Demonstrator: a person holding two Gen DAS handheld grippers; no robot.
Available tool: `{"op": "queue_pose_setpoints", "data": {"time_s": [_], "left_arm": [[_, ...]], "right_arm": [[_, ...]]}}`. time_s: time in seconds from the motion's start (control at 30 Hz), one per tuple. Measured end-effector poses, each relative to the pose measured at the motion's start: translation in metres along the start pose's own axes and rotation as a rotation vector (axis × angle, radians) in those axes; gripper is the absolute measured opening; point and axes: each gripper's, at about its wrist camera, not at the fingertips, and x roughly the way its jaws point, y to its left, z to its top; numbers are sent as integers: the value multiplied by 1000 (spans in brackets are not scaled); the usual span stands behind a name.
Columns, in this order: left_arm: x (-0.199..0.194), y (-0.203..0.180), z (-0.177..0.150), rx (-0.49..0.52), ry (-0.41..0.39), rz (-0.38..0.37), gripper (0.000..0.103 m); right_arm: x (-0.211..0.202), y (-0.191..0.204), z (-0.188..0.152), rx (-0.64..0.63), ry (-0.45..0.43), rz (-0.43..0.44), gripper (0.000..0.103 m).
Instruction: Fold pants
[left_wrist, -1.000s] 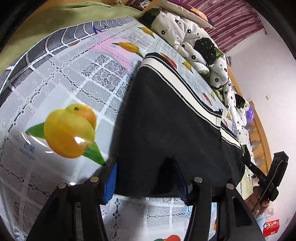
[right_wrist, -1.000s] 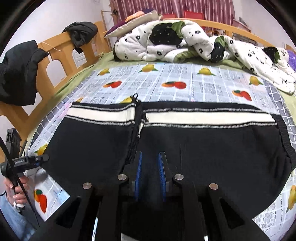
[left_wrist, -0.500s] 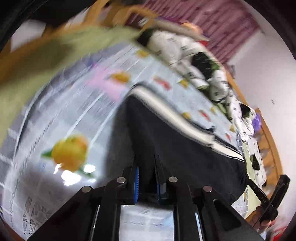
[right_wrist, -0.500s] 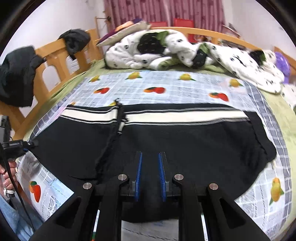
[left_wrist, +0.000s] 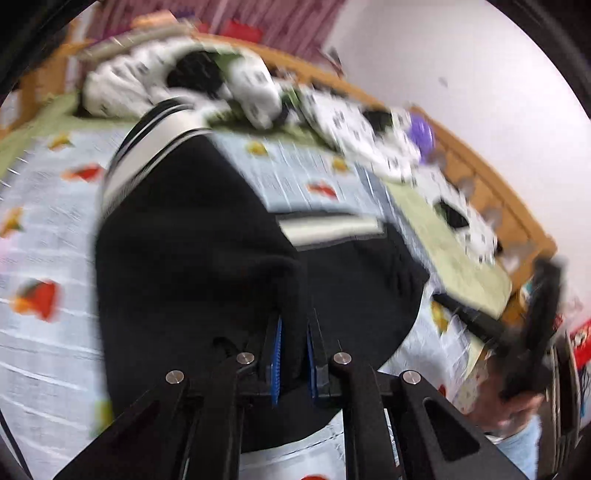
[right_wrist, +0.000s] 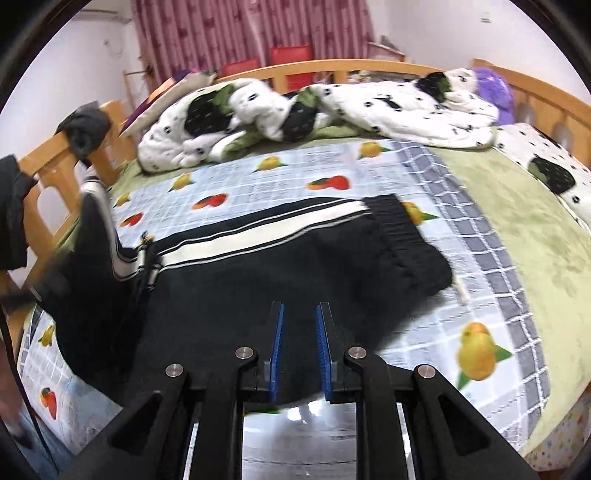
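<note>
Both sets of jaws are clenched on black cloth: the left gripper (left_wrist: 294, 354) has the near edge of the pants (right_wrist: 295, 266) pinched between its blue pads, and the right gripper (right_wrist: 300, 350) grips the same near hem further along, cloth filling the gap between its pads. In the right wrist view the pants lie across the fruit-print cloth (right_wrist: 480, 295) on the bed (right_wrist: 535, 240), waistband (right_wrist: 402, 229) at the right, the white side stripe (right_wrist: 258, 240) running along the far edge. At the left of that view the leg end (right_wrist: 96, 221) stands lifted off the bed and curls over toward the waistband — so the fold that brings the leg ends across looks begun but not landed. The left wrist view, heavily blurred, shows the same thing from the other end: a raised black flap with its stripe arching above the flat part of the garment. By my reading the lengthwise fold, one leg on the other, is already done, since only one stacked leg width shows. What seems left is to carry the raised end over, lay it on the waistband half, let go and perhaps smooth — or fold once more. A crumpled white quilt (right_wrist: 295, 110) lies at the far side, well apart from the pants.
</note>
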Motion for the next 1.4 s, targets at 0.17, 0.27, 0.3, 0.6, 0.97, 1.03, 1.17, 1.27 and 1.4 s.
{"op": "queue_pose_setpoints", "data": {"time_s": [0.17, 0.27, 0.3, 0.6, 0.97, 1.03, 1.17, 1.27, 1.4], "left_arm": [[54, -3, -28, -51, 85, -19, 10], [34, -10, -26, 4, 46, -25, 18], [24, -11, -26, 33, 39, -30, 22], [-54, 30, -37, 113, -160, 243, 60], [-66, 102, -51, -18, -153, 439, 59], [-64, 102, -54, -15, -146, 454, 59], [-60, 101, -54, -36, -118, 447, 59], [-59, 95, -55, -24, -121, 444, 59], [-64, 89, -58, -13, -152, 398, 59]], "right_arm": [[4, -17, -1, 62, 22, 29, 17], [8, -9, -1, 46, 33, 43, 17], [11, -4, -1, 39, 38, 60, 18], [52, 57, -10, 47, 161, 324, 45], [113, 103, -25, 89, 289, 410, 19], [104, 103, -19, 87, 254, 417, 18], [91, 103, -13, 68, 228, 447, 18], [96, 102, -18, 49, 252, 435, 20], [116, 99, -27, 82, 313, 433, 25]]}}
